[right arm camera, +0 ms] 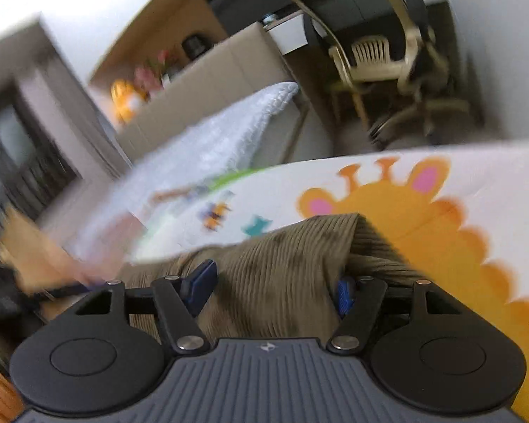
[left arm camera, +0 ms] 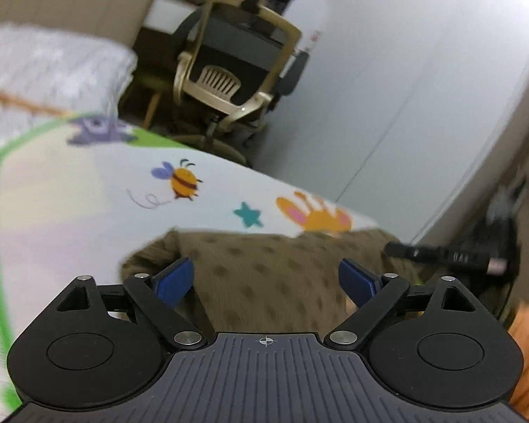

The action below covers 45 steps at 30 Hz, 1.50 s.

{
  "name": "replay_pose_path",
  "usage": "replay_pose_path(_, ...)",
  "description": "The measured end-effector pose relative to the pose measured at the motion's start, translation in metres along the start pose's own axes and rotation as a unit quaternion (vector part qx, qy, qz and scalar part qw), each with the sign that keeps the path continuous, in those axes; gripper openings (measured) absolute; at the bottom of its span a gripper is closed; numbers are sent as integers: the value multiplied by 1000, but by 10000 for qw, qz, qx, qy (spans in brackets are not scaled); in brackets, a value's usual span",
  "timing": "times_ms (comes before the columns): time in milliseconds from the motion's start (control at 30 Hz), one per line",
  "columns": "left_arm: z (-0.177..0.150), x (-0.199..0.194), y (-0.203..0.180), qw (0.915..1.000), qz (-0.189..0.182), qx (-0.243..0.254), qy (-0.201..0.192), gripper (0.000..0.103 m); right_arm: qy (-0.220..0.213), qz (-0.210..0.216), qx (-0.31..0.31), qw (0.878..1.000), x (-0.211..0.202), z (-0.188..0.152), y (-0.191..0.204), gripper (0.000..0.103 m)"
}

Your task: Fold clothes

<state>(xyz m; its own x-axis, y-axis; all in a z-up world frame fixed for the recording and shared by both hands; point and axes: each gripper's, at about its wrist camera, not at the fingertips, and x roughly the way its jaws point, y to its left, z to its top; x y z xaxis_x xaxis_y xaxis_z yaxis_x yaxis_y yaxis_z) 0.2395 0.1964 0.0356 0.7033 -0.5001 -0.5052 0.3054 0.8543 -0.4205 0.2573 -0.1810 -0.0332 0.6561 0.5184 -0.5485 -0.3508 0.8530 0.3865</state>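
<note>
Cartoon-printed bedsheet (left arm camera: pixel 88 183) lies under my olive knit garment (left arm camera: pixel 264 275). My left gripper (left arm camera: pixel 266 278) is spread wide over it; my right gripper (right arm camera: pixel 275 289) also gapes, fabric bunched between its fingers.

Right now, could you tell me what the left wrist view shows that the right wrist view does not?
Left only: the right gripper at the garment's far side and the purple cartoon print. Right only: the shelf with an orange toy. Shared: brown garment, bee print, cartoon mat, desk chair.

ribbed olive knit garment (right arm camera: pixel 285 264) on a smooth printed mat (left arm camera: pixel 88 183).
</note>
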Motion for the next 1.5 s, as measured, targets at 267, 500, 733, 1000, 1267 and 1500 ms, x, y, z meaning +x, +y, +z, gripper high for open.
replay_pose_path(267, 16, -1, -35, 9964, -435, 506, -529, 94, -876, -1241, -1347, 9792, -20, 3, 33, 71)
replay_pose_path(500, -12, 96, -37, 9986, -494, 33, 207, 95, -201, -1215, -1576, 9798, 49, -15, 57, 70)
replay_pose_path(733, -55, 61, -14, 9964, -668, -411, 321, 95, 291, -1027, -1565, 9819, -1, -73, 41, 83)
replay_pose_path(1000, -66, 12, -33, 9992, -167, -367, -85, 95, -151, -1276, -1543, 9796, -47, -84, 46, 89)
replay_pose_path(1267, -73, -2, -48, 9985, -185, -440, -278, 97, -322, -118, -1146, 9928, -38, -91, 74, 97)
replay_pose_path(1500, -90, -25, -12, 9938, 155, -1072, -266, 97, -124, 46, -910, 9958, -21, -108, 65, 103)
